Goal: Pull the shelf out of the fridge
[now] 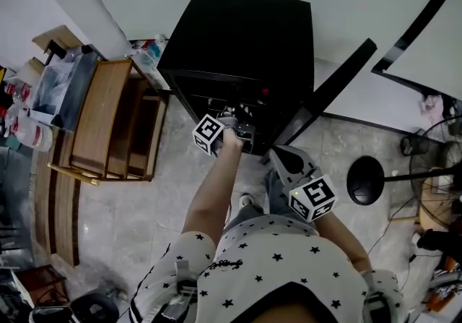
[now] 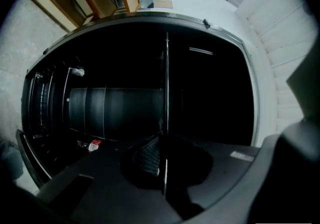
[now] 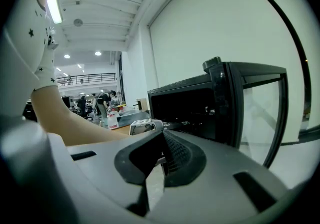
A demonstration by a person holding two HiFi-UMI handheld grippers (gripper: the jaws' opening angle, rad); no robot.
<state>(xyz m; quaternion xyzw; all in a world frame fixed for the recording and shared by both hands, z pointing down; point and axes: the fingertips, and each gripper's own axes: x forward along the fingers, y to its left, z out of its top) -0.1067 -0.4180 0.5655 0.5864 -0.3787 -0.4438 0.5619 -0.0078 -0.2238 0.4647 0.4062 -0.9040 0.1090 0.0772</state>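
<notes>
The small black fridge stands on the floor with its door swung open to the right. My left gripper reaches into the opening. In the left gripper view the shelf shows edge-on as a thin bright line running between the jaws, and my left gripper is shut on its front edge. My right gripper hangs back near the person's knee, outside the fridge. In the right gripper view it is shut with nothing in it, and it points at the fridge and door.
A wooden rack stands close on the fridge's left. A fan's round base and cage are on the right. Inside the fridge lies a small red-labelled thing at lower left. The white wall runs behind the fridge.
</notes>
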